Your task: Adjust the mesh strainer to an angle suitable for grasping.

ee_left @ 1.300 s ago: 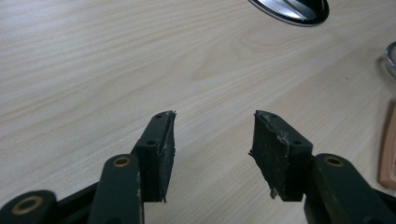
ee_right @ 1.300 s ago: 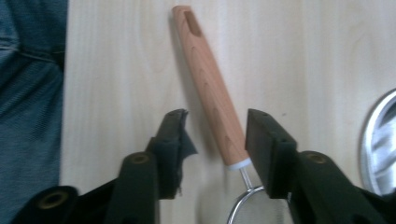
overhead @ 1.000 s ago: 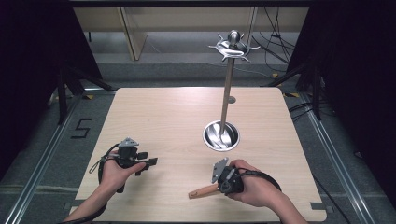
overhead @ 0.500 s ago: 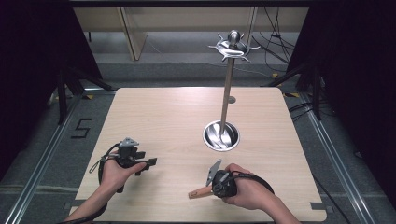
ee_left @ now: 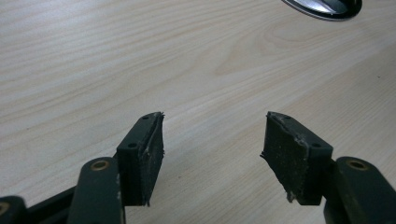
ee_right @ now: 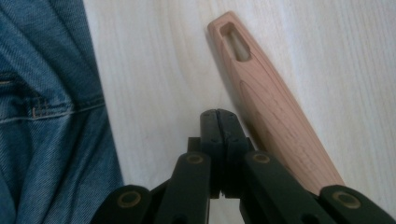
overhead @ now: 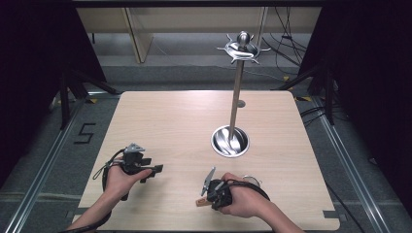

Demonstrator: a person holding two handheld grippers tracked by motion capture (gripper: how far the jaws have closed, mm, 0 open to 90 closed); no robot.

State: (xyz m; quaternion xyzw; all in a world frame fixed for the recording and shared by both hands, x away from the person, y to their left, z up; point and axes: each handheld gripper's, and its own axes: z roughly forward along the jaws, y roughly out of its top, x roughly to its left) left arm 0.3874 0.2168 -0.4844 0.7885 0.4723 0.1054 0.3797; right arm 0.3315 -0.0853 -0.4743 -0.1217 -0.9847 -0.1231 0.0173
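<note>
— Is there any writing to read?

— Just a "5" marked on the floor left of the table. No brands or labels are legible.

— How do the tongs stand?

— The left gripper has its jaws spread wide over bare wood, with nothing between them. The stand's shiny base sits far ahead of it. The right gripper has its jaws pressed together on nothing.

— And the wooden handle?

— The handle lies on the table just beside the right jaws, outside them, slotted end pointing away. From above, its end pokes out at the near edge, under the right hand. Denim shows past the table's edge.

— What differs from a second ago?

— The right hand has drawn closer to the near edge and turned, and the handle's end has shifted slightly left with it. The left hand and the stand are unchanged.
</note>
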